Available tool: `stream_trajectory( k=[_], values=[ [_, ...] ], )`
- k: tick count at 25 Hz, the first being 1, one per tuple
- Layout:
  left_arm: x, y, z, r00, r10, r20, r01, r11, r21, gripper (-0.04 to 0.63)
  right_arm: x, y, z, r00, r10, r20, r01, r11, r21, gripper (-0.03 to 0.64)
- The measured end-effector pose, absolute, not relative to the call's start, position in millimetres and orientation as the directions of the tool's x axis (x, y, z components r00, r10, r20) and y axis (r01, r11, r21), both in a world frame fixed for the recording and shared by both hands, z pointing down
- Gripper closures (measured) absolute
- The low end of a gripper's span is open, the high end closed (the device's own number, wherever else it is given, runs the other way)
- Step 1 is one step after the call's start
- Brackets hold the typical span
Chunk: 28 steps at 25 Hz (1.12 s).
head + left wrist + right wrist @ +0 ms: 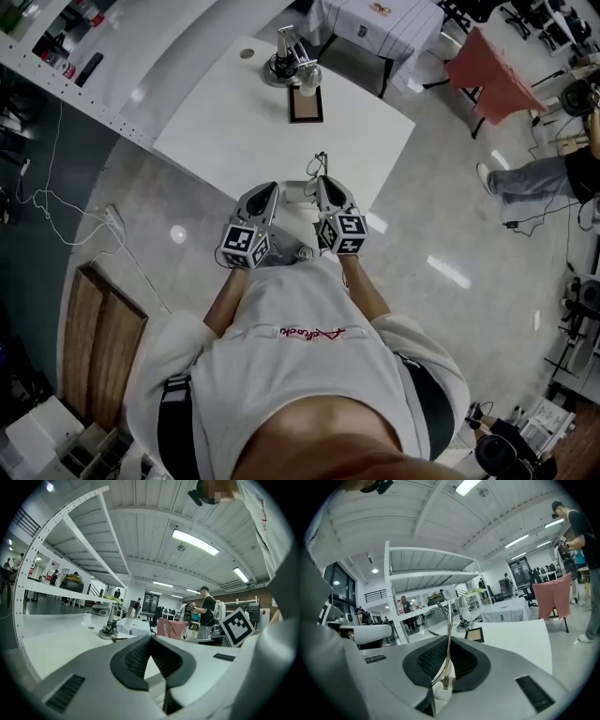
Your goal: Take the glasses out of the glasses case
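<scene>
Thin metal-framed glasses (320, 167) stand up out of my right gripper (322, 185), which is shut on them above the near edge of the white table (234, 131). In the right gripper view the frame's wire (448, 630) runs upright between the dark pads, and a lens rim (432, 617) curves off to the left. My left gripper (272, 189) sits close beside it with its pads (136, 658) meeting at the tips and nothing seen between them. A pale object (298, 194), possibly the case, lies between the two grippers; I cannot tell for sure.
A metal stand (286, 58) and a brown-framed square tile (306, 103) sit at the table's far end. Beyond are a cloth-covered table (375, 23) and a red-draped chair (492, 70). A person's legs (525, 178) are at the right, a wooden bench (103, 347) at the left.
</scene>
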State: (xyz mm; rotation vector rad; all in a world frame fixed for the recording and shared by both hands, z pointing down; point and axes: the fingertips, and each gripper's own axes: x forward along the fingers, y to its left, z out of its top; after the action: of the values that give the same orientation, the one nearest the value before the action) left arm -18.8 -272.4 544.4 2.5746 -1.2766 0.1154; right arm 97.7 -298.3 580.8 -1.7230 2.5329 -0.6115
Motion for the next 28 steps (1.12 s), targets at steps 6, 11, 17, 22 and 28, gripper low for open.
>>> stream_trajectory(
  k=[6,11,17,22,28],
  values=[
    [-17,-264,554,0.566,-0.794,0.222,-0.824,-0.534,0.189,0.574,114,-284,568,-0.401,-0.901,0.163,-0.893,0.345,-0.288,0.583],
    [-21,-256,561,0.556,-0.796,0.241,-0.831,-0.522,0.192,0.574,109,-274,566,-0.399,-0.905,0.147,-0.899,0.354,-0.259,0.583],
    [-13,-248,561,0.584,-0.780,0.225,-0.812,-0.555,0.181,0.574,103,-252,572,-0.392,-0.907,0.152,-0.906,0.353,-0.234,0.584],
    [-31,-239,552,0.585,-0.785,0.201,-0.810,-0.556,0.187,0.574,91,-243,559,-0.377,-0.916,0.137,-0.913,0.342,-0.221,0.584],
    [-59,-202,557,0.577,-0.794,0.194,-0.815,-0.541,0.210,0.574,69,-210,552,-0.370,-0.919,0.135,-0.918,0.339,-0.208,0.584]
  ],
)
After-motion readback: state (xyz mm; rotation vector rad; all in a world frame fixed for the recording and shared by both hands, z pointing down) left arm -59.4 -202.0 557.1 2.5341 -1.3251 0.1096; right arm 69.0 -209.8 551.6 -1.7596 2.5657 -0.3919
